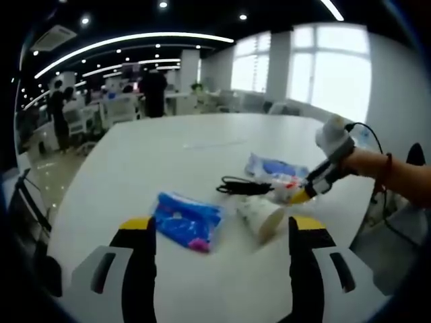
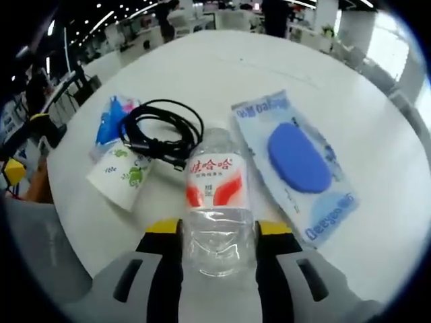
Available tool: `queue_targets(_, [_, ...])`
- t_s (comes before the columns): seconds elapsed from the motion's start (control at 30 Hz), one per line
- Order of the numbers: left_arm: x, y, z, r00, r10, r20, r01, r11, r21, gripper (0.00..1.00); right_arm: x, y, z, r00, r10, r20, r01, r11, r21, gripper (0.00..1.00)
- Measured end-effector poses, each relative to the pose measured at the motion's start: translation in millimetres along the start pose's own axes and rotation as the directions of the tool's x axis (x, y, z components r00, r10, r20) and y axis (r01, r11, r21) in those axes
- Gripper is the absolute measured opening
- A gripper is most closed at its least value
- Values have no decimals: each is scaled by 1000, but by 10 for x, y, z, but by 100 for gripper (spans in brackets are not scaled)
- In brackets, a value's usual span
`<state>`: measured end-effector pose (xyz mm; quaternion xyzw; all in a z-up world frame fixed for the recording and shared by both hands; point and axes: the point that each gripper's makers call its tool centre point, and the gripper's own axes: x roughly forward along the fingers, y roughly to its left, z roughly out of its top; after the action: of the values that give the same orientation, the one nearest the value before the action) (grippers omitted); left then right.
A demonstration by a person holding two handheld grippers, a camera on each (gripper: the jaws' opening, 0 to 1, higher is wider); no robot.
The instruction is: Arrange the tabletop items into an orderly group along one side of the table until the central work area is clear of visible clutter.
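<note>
A clear water bottle [image 2: 215,202] with a red and white label lies on the white table [image 2: 269,60], and my right gripper [image 2: 219,230] is shut on its lower body. Just beyond it lie a coiled black cable [image 2: 161,134], a tipped white paper cup [image 2: 128,176], a small blue packet [image 2: 110,122] and a clear packet with a blue pad [image 2: 300,161]. My left gripper [image 1: 222,232] stands open over the table's near edge, short of the blue packet [image 1: 186,221] and the cup [image 1: 259,215]. The right gripper [image 1: 322,180] reaches in from the right beside the cable [image 1: 242,186].
The far half of the round table [image 1: 202,138] is bare. A person's forearm [image 1: 397,176] comes in from the right, past the table's edge. People, desks and chairs [image 1: 114,108] stand in the office behind, and windows fill the back right.
</note>
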<state>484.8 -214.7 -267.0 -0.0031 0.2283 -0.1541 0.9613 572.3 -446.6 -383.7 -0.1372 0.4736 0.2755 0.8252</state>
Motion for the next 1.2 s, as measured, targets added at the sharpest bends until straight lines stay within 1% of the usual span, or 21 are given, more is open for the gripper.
queue_targets(0.07, [1,-1,0,1000,-1,1,1,1000,0,77,15,6,-46,1000,3,-20,-3,1000,2,42])
queue_targets(0.37, [-2,12,0,1000,4,1,-4,1000,0,77,39,28,-159,998,0,-69,-1,1000,-10,42])
queue_targets(0.47, [-4,15,0,1000,4,2,-4,1000,-1,77,36,43,-184,997,4,-77,-3,1000,15,42])
queue_targets(0.6, [-5,18,1,1000,5,1,-5,1000,-1,77,27,62,-220,995,7,-97,-5,1000,14,43])
queue_targets(0.63, [-5,17,0,1000,5,1,-5,1000,-1,77,30,69,-228,994,15,-104,-15,1000,2,43])
queue_targets(0.7, [-5,15,-2,1000,4,0,-4,1000,0,77,23,72,-249,993,12,-120,-10,1000,17,43])
queue_targets(0.87, [-9,21,9,1000,6,6,-6,1000,-6,78,17,88,-254,992,18,-122,-18,1000,4,43])
queue_targets(0.93, [-20,65,19,1000,26,11,-26,1000,-3,78,6,93,-240,993,15,-121,-16,1000,-10,44])
queue_targets(1.0, [-25,78,27,999,30,17,-30,999,-12,79,-14,100,-164,996,7,-94,-7,1000,-5,51])
queue_targets(1.07, [-23,77,29,999,29,19,-29,999,-18,80,-5,119,-73,998,14,-68,-15,1000,-5,54])
queue_targets(1.2, [-14,54,24,1000,19,16,-19,1000,-19,80,48,108,7,997,-5,-76,3,1000,-25,59])
